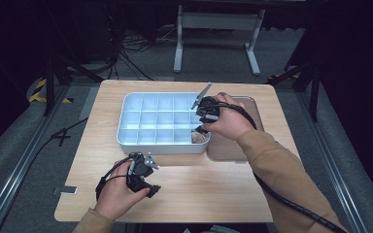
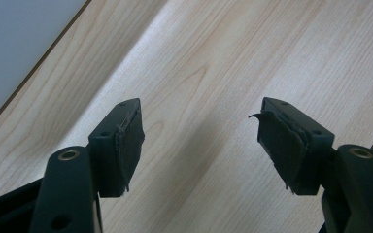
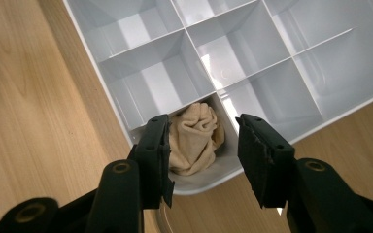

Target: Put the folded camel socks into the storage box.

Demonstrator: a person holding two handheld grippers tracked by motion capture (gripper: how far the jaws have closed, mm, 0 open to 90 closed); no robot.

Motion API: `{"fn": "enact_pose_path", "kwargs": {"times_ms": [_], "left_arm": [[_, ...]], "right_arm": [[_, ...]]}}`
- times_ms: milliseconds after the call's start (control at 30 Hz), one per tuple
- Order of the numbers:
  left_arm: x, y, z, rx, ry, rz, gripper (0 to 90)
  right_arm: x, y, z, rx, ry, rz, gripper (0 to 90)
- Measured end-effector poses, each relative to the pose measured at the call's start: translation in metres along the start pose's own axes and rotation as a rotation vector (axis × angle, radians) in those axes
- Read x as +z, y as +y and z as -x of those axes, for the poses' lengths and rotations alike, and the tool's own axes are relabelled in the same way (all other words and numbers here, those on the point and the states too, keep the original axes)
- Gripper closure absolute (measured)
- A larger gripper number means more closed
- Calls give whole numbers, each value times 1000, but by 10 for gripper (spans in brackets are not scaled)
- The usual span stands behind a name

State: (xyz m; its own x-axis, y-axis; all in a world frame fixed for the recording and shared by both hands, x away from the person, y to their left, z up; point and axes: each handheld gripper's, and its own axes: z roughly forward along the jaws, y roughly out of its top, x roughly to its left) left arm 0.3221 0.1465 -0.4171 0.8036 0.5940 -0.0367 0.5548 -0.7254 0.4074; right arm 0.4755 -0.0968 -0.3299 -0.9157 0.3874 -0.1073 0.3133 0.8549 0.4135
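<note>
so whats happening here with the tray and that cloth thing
A person at a light wooden table works a two-jaw gripper in each hand. The right gripper hangs over the near right corner of a white plastic divided tray, jaws apart and clear of a crumpled beige cloth that sits in that corner compartment; it looks just set down there. The other compartments in view hold nothing. The left gripper is open above bare tabletop, near the table's front edge.

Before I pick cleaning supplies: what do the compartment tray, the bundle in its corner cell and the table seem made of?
Compartment tray: likely glossy pale plastic, with thin moulded dividers that catch glare. Bundle: soft beige cloth, matte, crumpled into folds. Table: light wood or wood-look laminate, smooth, with visible grain.
</note>
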Motion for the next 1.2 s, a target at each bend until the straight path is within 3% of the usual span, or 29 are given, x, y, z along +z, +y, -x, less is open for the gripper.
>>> {"fn": "enact_pose_path", "kwargs": {"times_ms": [367,767,1200], "left_arm": [[1,2,-1,-5,4,-2,338],[3,8,-2,14,5,-4,338],[4,11,-1,-1,5,8,336]], "right_arm": [[-35,-28,-2,26,-13,70,515],[-57,-59,-6,52,-25,97,503],[-71,-101,-9,96,-16,140,446]]}}
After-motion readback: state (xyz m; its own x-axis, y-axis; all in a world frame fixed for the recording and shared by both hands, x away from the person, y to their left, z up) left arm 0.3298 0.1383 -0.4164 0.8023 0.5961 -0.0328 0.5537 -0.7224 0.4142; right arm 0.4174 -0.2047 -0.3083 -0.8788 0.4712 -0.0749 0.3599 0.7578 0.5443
